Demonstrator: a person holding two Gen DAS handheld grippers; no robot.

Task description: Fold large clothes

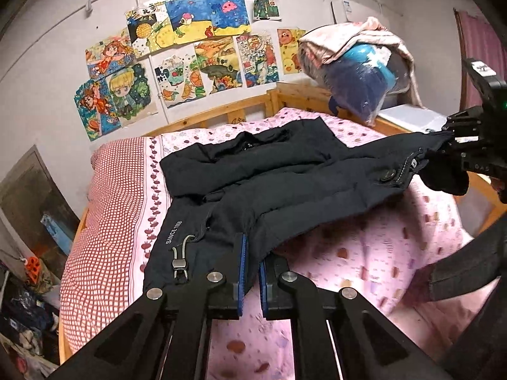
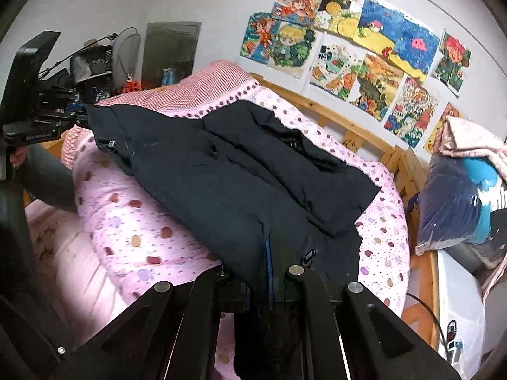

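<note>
Left gripper point(image 1: 252, 272): jaws closed down on the hem edge of the black jacket point(image 1: 269, 183), dark cloth pinched between the blue-lined fingers point(image 1: 243, 266). Just left of the pinch on the same hem, a drawcord toggle point(image 1: 180, 264) and white lettering reading "SINCE 19..", last digits unclear.

Right gripper point(image 2: 266, 269): jaws clamped on the opposite hem corner of the jacket; cloth hangs down between and below the fingers, a strip of blue pad point(image 2: 268, 262) just visible. From the left wrist camera this gripper shows at the jacket's far right corner, cloth bunched and lifted off the bed, a round snap fastener point(image 1: 387, 175) near the grip.

Jacket: spread across the pink spotted bedcover point(image 1: 364, 253), collar end toward the wooden headboard rail point(image 1: 221, 117), hem end raised and stretched between the two grippers. One sleeve folded across the upper body.

Left of the jacket, a red-and-white checked cover point(image 1: 104, 215) with an apple-print border. Beyond the jacket, children's coloured drawings point(image 1: 196, 50) on the white wall. Right of the jacket, past the bed frame, a plastic-wrapped blue bundle point(image 1: 358, 85) with a pale pink cloth point(image 1: 358, 38) draped over it. A dark sleeve point(image 2: 47, 177) of the person shows behind the left gripper in the right wrist view.
</note>
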